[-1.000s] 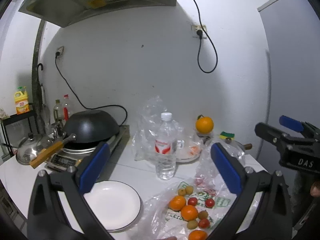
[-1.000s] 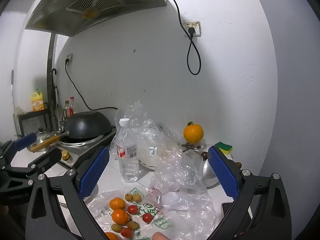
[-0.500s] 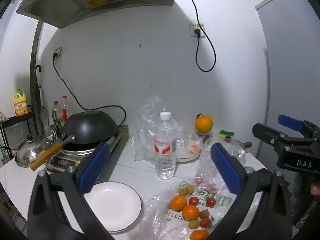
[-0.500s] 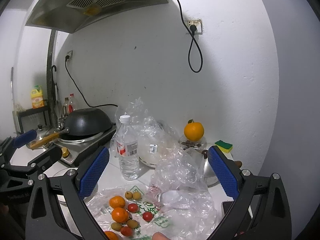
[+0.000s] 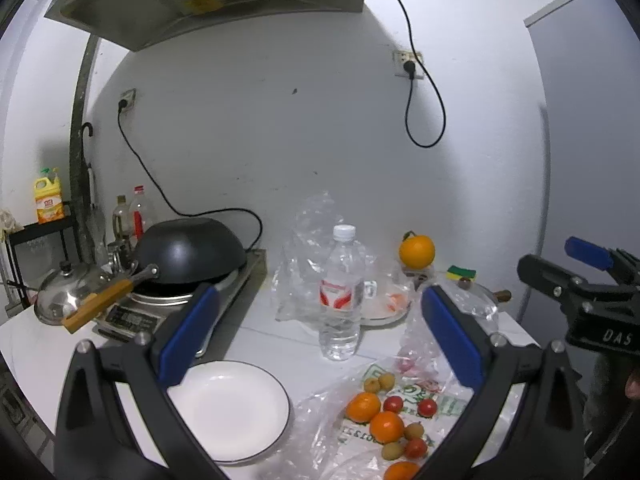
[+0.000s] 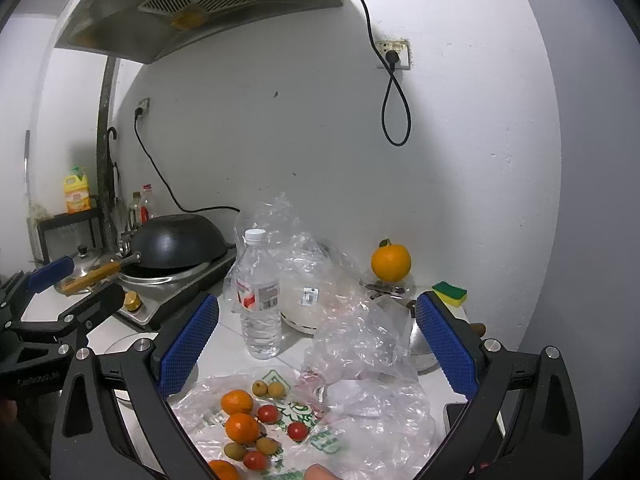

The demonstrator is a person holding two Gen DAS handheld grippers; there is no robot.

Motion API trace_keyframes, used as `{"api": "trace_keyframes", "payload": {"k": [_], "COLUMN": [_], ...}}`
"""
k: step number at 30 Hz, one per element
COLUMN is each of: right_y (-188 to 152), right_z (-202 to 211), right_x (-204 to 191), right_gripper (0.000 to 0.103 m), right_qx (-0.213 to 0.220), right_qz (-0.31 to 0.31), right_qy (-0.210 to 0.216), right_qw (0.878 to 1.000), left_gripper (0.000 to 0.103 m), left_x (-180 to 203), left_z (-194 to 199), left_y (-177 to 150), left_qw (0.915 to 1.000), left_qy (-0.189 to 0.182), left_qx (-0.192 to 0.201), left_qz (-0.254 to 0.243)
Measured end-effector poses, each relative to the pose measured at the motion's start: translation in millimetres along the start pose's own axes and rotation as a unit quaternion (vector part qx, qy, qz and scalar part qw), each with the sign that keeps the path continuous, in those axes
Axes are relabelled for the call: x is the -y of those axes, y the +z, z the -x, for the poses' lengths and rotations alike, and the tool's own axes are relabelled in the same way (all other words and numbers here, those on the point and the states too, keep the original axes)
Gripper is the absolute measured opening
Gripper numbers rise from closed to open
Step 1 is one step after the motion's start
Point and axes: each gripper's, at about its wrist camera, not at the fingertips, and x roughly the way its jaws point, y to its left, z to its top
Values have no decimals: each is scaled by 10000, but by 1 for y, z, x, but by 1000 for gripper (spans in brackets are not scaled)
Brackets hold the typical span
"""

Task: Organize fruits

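Note:
Small oranges [image 5: 363, 407] [image 6: 237, 401], cherry tomatoes [image 5: 427, 407] [image 6: 297, 431] and pale longans [image 5: 386, 380] [image 6: 275, 389] lie on a flattened plastic bag [image 5: 400, 408] [image 6: 352, 412] on the white counter. An empty white plate [image 5: 230, 410] sits left of them. My left gripper [image 5: 320, 332] hovers open above plate and fruit, holding nothing. My right gripper [image 6: 316, 344] is open over the bag, empty too. Each gripper shows at the other view's edge: right gripper [image 5: 576, 280], left gripper [image 6: 60, 292]. A larger orange [image 5: 417, 251] [image 6: 390, 262] stands at the back.
A water bottle [image 5: 342, 292] [image 6: 259, 292] stands behind the fruit, beside crumpled clear bags [image 6: 352, 344] and a bagged white dish [image 6: 316, 300]. A black wok [image 5: 188, 250] rests on a cooker at left with a steel lid [image 5: 66, 292]. A sponge [image 6: 449, 291] lies at right.
Both grippers have risen and pulled back slightly, so the counter things sit a little lower in view. Jaws stay open; no fruit has moved.

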Motion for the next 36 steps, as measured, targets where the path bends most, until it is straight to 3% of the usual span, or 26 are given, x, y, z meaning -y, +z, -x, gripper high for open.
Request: {"api": "trace_keyframes", "payload": {"k": [36], "right_y": [-9], "right_z": [-1], "right_x": [5], "right_gripper": [100], "right_qx": [-97], "right_qz": [19], "right_qy": [19], "right_qw": [9999], "left_gripper": [102], "left_x": [5], "left_z": [1], "left_y": [-1], "left_qw": [9999], "left_qy": [-68], "left_qx": [-43], "left_qz": [-71]}}
